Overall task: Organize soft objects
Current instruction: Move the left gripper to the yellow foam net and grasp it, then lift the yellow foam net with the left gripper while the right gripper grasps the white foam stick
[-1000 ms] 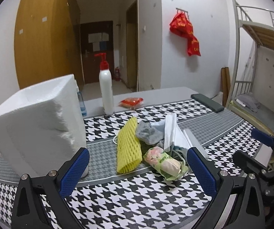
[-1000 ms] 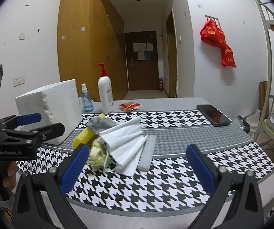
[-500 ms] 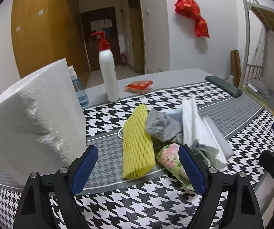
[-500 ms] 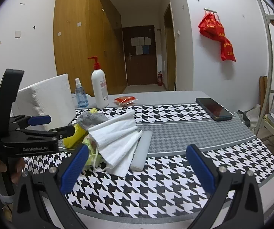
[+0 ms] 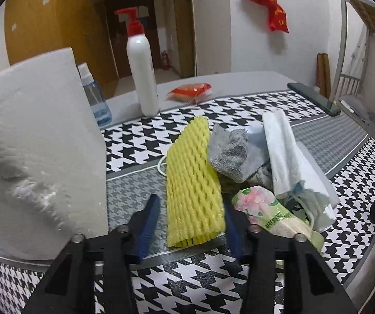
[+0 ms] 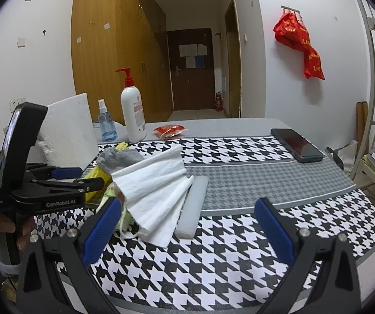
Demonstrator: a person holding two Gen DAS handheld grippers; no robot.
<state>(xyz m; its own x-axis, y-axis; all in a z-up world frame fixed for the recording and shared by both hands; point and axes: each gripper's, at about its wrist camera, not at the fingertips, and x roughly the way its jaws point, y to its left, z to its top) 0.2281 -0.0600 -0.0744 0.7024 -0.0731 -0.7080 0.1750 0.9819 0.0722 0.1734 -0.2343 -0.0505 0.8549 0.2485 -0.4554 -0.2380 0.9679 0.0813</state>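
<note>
A: What surrounds the pile, and what obstructs my left side?

B: A white foam block (image 5: 35, 151) stands at the left, just beside my left gripper (image 5: 191, 225). Behind it are a blue spray bottle (image 5: 96, 99), a red-capped pump bottle (image 5: 141, 70) and, farther right, a red snack packet (image 5: 190, 91). A dark phone (image 6: 297, 145) lies at the far right of the houndstooth table mat (image 6: 213, 267).

A: Where is the yellow foam net sleeve?

B: The yellow foam net sleeve (image 5: 192, 183) lies lengthwise on the mat, its near end between my left gripper's blue pads (image 5: 148, 225), which flank it closely; I cannot tell whether they touch it. The jaws stand parted.

A: And its neighbours?

B: A grey sock (image 5: 229, 154) leans against the sleeve's right side; a floral tissue pack (image 5: 263, 212) lies just right of the right finger; folded white paper towels (image 6: 158, 191) drape over the heap, a translucent white bar (image 6: 195, 204) beside them.

A: The right gripper?

B: My right gripper (image 6: 187, 230) hovers released, wide apart, near the mat's front edge, grasping nothing.
</note>
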